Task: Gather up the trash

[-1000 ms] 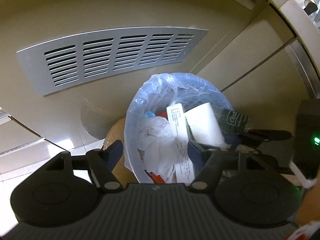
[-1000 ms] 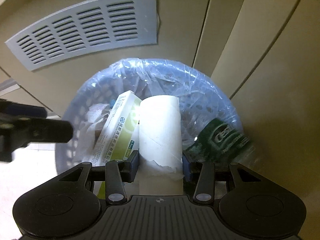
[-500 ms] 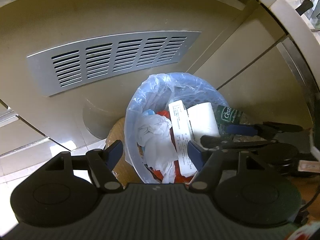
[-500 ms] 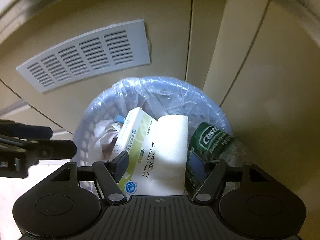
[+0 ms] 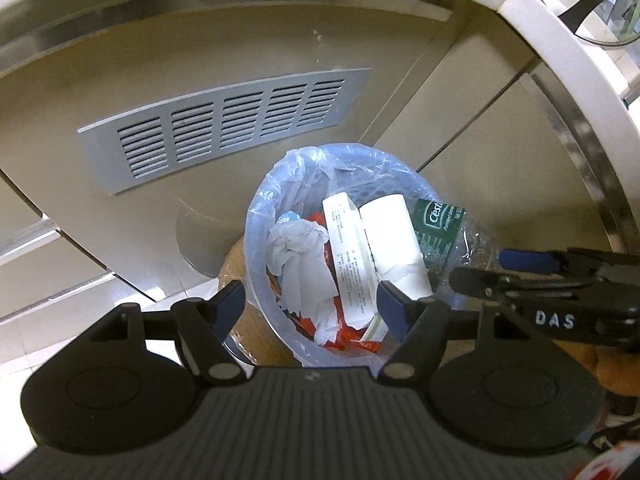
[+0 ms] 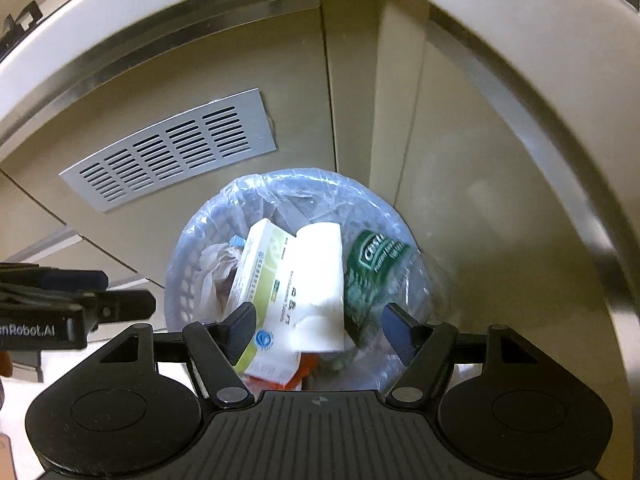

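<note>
Both pairs of fingers stand wide and carry nothing: my right gripper (image 6: 318, 330) has just been opening, nothing is pressed between its jaws now, and it hangs above the bin; my left gripper (image 5: 310, 308) is spread the same way, also empty, just beside it. From what I see, the drop into the trash bin (image 5: 256, 240) looks done, because the paper roll (image 6: 320, 280) lies loose among the other rubbish and no pad touches it. What is left I cannot judge well, since neither camera shows any trash outside the bin; only a brown thing on the floor, half hidden behind the bin, is unclear to me. The bin is a pale mesh basket lined with a thin bluish plastic bag (image 6: 280, 188), standing on the floor against the beige cabinet (image 5: 200, 60), below the grey vent grille (image 5: 224, 124). It looks nearly full. Inside, from big to small: the white paper roll, a long white and green carton (image 6: 260, 280), a crushed clear bottle with a green label (image 5: 440, 228) leaning over the rim, crumpled white tissue (image 5: 300, 256), and some red wrapper (image 5: 348, 336) at the bottom.
</note>
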{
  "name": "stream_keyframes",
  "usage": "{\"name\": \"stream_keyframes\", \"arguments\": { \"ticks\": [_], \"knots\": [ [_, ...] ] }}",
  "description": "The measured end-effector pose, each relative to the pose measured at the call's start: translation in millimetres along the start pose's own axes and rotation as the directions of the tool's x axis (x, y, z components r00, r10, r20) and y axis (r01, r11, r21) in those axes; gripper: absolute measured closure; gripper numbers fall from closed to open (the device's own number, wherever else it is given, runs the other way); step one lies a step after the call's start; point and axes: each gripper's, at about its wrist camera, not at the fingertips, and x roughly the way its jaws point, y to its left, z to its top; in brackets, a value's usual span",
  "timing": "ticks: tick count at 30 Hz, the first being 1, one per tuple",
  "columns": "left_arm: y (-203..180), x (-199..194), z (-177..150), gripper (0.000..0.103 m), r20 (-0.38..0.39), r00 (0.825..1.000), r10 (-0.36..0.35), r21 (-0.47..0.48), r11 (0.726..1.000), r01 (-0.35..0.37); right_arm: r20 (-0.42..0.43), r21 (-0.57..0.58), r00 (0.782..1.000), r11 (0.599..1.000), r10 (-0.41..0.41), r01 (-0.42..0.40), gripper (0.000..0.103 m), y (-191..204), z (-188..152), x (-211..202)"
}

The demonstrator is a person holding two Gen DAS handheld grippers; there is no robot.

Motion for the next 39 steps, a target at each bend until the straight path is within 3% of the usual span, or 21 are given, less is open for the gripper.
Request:
{"name": "stream_keyframes", "arguments": {
  "ticks": [8,13,17,24,29,34,39],
  "knots": [
    [-12,-29,7,0.026,0.048,0.998,0.042,0.006,0.999,-0.043,-0.001,0.031,0.999,0.999,0.038,-0.038,0.025,1,-11,-26],
    [-22,-49,9,0.012,0.104,0.991,0.084,0.022,0.996,-0.086,0.034,0.006,0.998,0.998,0.061,-0.061,0.023,6,-13,-41],
    [-24,-63,6,0.006,0.13,0.989,0.076,0.033,0.996,-0.08,0.068,0.032,0.996,0.998,0.056,-0.059,0.023,10,-18,-55],
    [-22,-94,-1,0.003,0.194,0.981,0.007,0.197,0.979,-0.046,0.18,0.152,0.983,0.988,-0.047,0.019,0.023,33,-38,-96],
    [-8,-125,-12,0.003,0.218,0.971,-0.098,0.312,0.95,0.026,0.263,0.329,0.945,0.939,-0.194,0.101,0.023,61,-71,-130],
    [9,-163,-26,0.003,0.208,0.966,-0.154,0.378,0.923,0.066,0.289,0.457,0.92,0.882,-0.267,0.112,0.023,106,-108,-160],
    [16,-190,-42,0.003,0.224,0.961,-0.16,0.419,0.906,0.053,0.282,0.474,0.909,0.868,-0.308,0.147,0.023,150,-128,-186]
  ]
}}
